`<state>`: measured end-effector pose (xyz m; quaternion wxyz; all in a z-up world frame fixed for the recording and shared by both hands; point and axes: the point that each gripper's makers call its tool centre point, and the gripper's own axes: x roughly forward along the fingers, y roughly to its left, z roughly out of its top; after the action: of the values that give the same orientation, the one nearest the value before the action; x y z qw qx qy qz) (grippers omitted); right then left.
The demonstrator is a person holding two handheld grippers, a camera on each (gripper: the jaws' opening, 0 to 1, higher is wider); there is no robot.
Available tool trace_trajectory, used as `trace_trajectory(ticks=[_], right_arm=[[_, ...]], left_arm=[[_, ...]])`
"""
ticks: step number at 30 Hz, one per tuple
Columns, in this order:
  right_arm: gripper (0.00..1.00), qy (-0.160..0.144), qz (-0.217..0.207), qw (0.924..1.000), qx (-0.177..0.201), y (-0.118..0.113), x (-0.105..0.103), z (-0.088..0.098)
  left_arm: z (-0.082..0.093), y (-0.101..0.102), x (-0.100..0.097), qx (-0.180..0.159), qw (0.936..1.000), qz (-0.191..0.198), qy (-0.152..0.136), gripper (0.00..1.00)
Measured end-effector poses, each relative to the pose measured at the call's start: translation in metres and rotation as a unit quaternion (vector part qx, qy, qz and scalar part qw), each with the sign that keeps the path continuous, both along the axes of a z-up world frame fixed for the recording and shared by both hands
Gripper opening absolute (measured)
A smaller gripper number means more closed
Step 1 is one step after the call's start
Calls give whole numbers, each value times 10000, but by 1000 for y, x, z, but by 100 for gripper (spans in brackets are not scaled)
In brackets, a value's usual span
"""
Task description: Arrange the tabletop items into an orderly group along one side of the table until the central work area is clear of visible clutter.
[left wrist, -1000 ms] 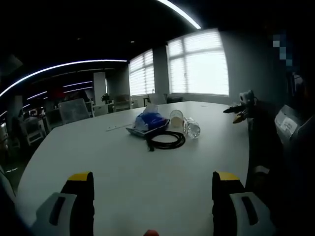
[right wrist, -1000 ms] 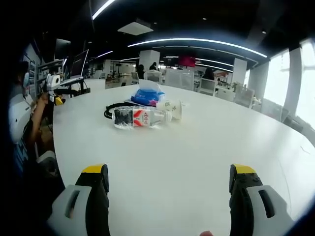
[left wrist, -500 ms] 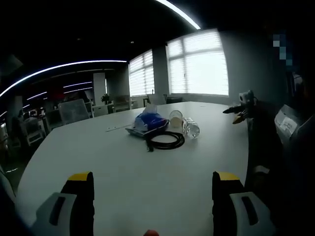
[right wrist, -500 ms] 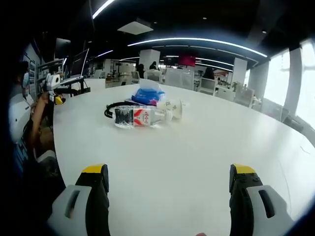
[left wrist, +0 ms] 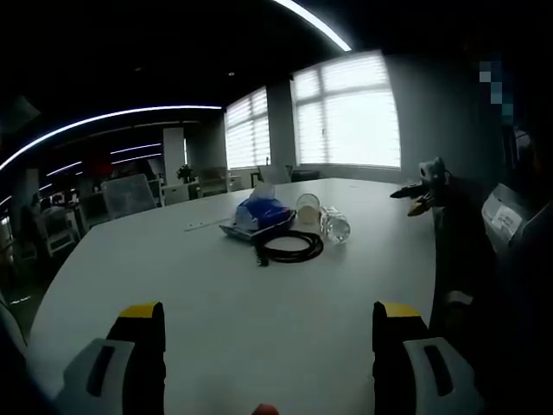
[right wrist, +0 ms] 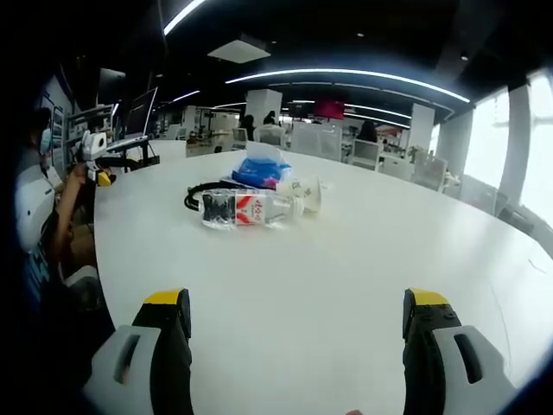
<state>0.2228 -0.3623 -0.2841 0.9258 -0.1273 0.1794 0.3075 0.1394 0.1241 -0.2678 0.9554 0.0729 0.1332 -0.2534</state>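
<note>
A small cluster sits mid-table on the white table: a blue tissue pack, a coiled black cable, a paper cup on its side and a clear water bottle lying down. In the right gripper view the same bottle with its red label lies in front of the cable, the tissue pack and the cup. My left gripper is open, well short of the cluster. My right gripper is open too, with bare table between its jaws.
The other gripper shows at the right of the left gripper view, and another at the left of the right gripper view, beside a person's dark sleeve. A thin strip lies left of the tissue pack. Office chairs and desks stand behind.
The right gripper view has dipped slightly, so the cluster sits a little lower. Nothing on the table has moved.
</note>
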Motion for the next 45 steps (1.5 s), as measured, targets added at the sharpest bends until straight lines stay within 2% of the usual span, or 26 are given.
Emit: trace_trajectory(ticks=[11, 17, 26, 32, 37, 42, 45], right_arm=[[100, 29, 64, 10000, 39, 5, 3, 0], [100, 127, 195, 9997, 93, 16, 4, -1], [98, 211, 140, 9990, 381, 21, 10, 5], [94, 414, 232, 9975, 533, 31, 11, 2], [86, 532, 128, 9926, 1085, 36, 19, 11], [85, 745, 13, 9796, 1866, 38, 24, 19], [84, 882, 48, 9739, 2089, 39, 25, 18]], left_arm=[[2, 1, -2, 7, 10000, 20, -43, 100], [1, -1, -2, -6, 10000, -28, -36, 100], [4, -3, -5, 13, 9999, -60, -94, 100], [2, -4, -6, -24, 9999, -68, -108, 100], [0, -6, -7, -34, 9999, -113, -104, 100], [-1, -5, -10, -52, 9999, -110, -117, 100], [-2, -3, -10, -33, 9999, -93, -100, 100]])
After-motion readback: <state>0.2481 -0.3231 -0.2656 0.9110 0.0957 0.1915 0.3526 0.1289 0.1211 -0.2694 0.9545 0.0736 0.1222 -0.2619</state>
